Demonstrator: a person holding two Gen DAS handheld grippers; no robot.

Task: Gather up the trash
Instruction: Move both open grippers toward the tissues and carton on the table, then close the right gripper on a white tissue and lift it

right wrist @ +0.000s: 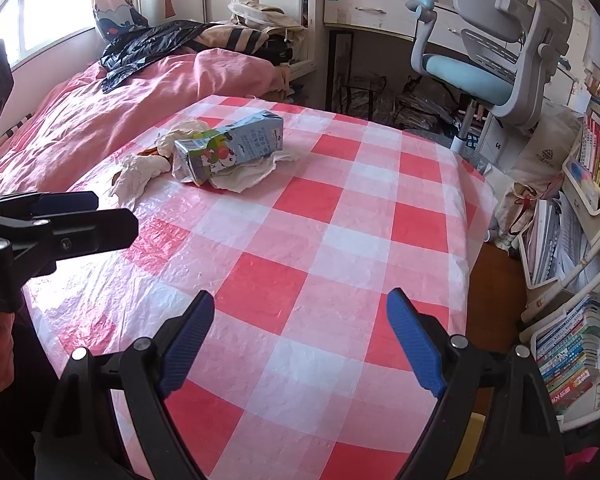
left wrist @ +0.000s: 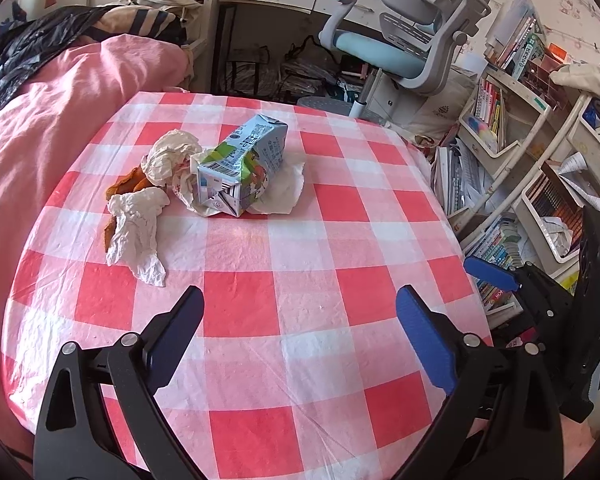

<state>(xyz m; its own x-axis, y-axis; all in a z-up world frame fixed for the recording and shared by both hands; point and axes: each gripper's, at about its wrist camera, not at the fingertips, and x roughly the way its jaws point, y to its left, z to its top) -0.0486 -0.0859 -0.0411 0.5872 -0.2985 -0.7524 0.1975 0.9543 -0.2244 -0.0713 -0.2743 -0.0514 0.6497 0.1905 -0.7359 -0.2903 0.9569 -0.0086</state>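
Note:
A crushed blue-and-green milk carton (left wrist: 244,164) (right wrist: 230,146) lies on its side at the far left of the red-and-white checked table (left wrist: 300,248) (right wrist: 300,220). It rests on a white napkin (left wrist: 288,188). Crumpled tissues (left wrist: 172,158) (right wrist: 140,172) and an orange peel (left wrist: 126,184) lie against its left side. My left gripper (left wrist: 300,292) (right wrist: 116,214) hangs open over the near part of the table, well short of the pile. My right gripper (right wrist: 301,296) is also open with nothing between its fingers; one of its blue fingers (left wrist: 490,273) shows at the table's right edge.
A bed with a pink cover (left wrist: 40,140) borders the table on the left, with a black plastic bag (left wrist: 32,48) lying on it. Beyond the table stand a desk and a grey-blue office chair (left wrist: 412,40). Crowded bookshelves (left wrist: 520,160) line the right side.

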